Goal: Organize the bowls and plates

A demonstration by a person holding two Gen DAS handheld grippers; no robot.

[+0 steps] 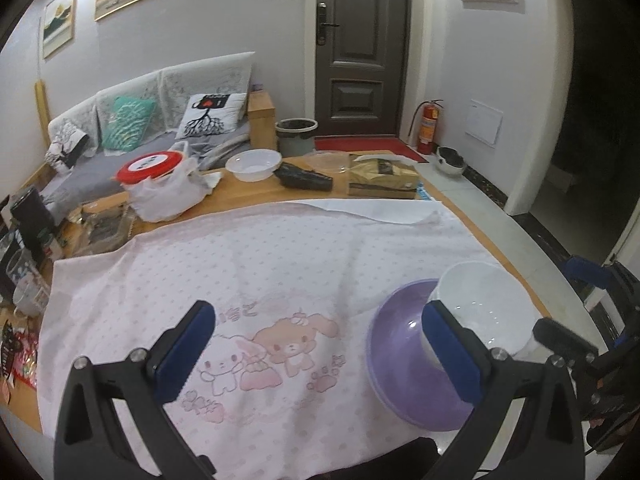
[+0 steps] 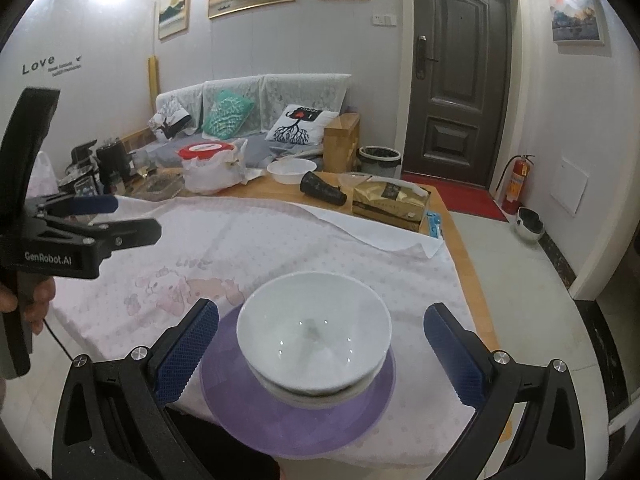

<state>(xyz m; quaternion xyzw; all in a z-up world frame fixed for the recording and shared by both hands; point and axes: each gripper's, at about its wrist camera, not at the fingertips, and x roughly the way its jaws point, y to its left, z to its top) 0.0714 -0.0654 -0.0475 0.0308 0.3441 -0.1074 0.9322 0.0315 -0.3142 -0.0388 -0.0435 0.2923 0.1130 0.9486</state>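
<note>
Two white bowls (image 2: 314,332) are nested one inside the other on a purple plate (image 2: 280,420), at the near right corner of the pink cloth (image 2: 280,240). My right gripper (image 2: 320,356) is open, its blue pads (image 2: 188,356) either side of the bowls and clear of them. In the left wrist view the purple plate (image 1: 400,368) and the white bowl (image 1: 488,304) lie to the right, partly behind one finger (image 1: 452,352). My left gripper (image 1: 320,352) is open and empty above the cartoon print. A third white bowl (image 1: 253,164) sits at the far side of the table.
On the bare wood beyond the cloth are a red-lidded tub in a plastic bag (image 1: 160,176), a black pouch (image 1: 304,176) and a brown box (image 1: 382,180). Mugs and jars (image 1: 28,264) crowd the left end. The table's right edge (image 2: 460,264) drops to the tiled floor.
</note>
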